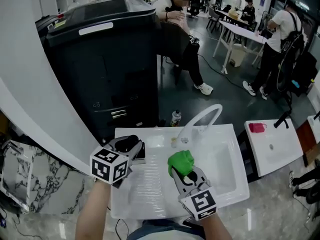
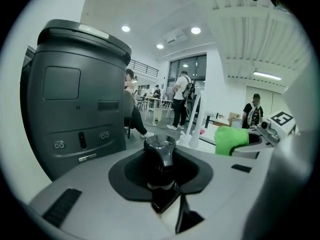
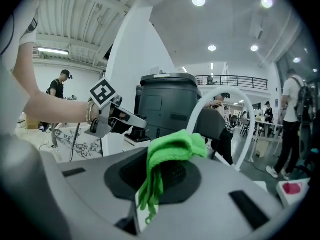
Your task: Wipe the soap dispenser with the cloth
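Sink (image 1: 239, 186) below: left tool (image 1: 134, 145) clamps dispenser (image 2: 160, 151); cloth (image 1: 181, 162) beside.

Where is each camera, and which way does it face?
Head view: on the head, steeply down at the sink; forearms, left tongs, right tongs show.
Left gripper view: on left tongs, along jaws gripping the dispenser; right tongs show.
Right gripper view: on right tongs, along jaws gripping the cloth; left forearm shows.
All three share the cloth.
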{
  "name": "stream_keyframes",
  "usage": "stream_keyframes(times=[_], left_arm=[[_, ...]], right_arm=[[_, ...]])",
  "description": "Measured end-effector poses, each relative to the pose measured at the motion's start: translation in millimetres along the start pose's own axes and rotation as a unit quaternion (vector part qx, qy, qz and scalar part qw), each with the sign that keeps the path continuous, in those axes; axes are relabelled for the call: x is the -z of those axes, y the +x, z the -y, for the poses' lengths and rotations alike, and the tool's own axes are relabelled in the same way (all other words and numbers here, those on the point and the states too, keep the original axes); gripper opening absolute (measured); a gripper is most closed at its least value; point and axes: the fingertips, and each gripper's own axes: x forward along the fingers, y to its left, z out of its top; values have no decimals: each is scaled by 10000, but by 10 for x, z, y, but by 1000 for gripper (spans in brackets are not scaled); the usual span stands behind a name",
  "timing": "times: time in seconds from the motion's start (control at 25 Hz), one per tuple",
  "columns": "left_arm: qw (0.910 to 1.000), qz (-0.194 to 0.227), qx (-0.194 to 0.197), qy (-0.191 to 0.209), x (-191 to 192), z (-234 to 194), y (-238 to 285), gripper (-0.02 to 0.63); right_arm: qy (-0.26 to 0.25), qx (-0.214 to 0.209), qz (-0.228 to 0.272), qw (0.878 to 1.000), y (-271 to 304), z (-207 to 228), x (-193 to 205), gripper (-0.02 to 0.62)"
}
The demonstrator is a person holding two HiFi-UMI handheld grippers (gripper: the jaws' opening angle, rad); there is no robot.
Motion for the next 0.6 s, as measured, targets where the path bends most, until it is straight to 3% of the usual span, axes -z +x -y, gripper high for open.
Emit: stream_keyframes(times=[0.2, 0.44, 0.6], left_arm=[[9996, 113, 173, 188, -201, 245, -65, 104], [9994, 210, 176, -221, -331, 371, -99, 104], [9992, 164, 6, -364, -347, 379, -136, 104]], right_arm=[[-90, -243, 256, 9993, 5, -107, -173, 46], [-164, -720, 508, 9960, 146, -388, -362, 46], [-339, -808, 444, 9952, 319, -490, -390, 46]])
